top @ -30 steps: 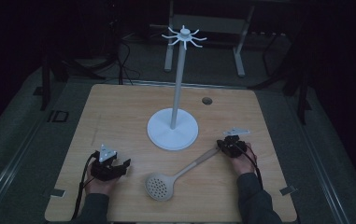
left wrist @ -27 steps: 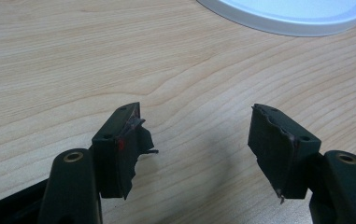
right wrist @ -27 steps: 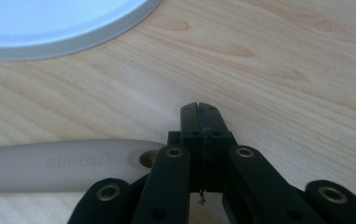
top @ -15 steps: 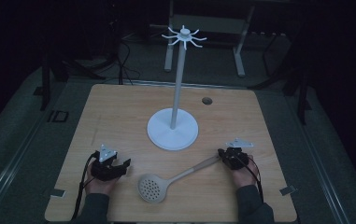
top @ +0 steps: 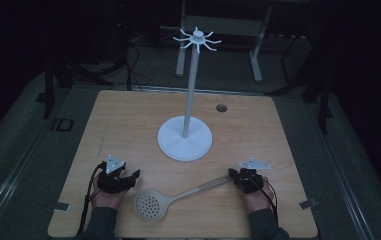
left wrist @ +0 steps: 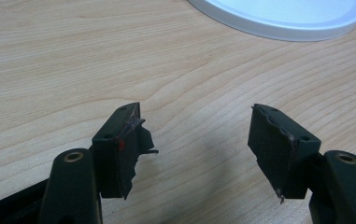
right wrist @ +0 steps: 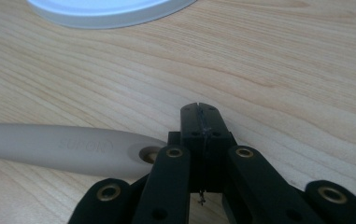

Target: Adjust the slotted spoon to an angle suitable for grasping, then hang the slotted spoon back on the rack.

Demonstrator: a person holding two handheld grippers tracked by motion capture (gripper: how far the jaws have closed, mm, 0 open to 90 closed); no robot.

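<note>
High view: left gripper [top: 134,175] jaws wide; right gripper [top: 231,175] jaws closed beside skimmer [top: 178,196] handle.

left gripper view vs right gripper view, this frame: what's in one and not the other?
Left gripper view: the left claw, jaws wide apart with bare wood between them.
Right gripper view: the right claw, jaws pressed shut, and the beige plastic skimmer handle lying beside them at the left, its holed end next to the claw. The handle isn't between the jaws.
Shared: the light wooden table and the rim of the white round stand base at the top edge.
</note>
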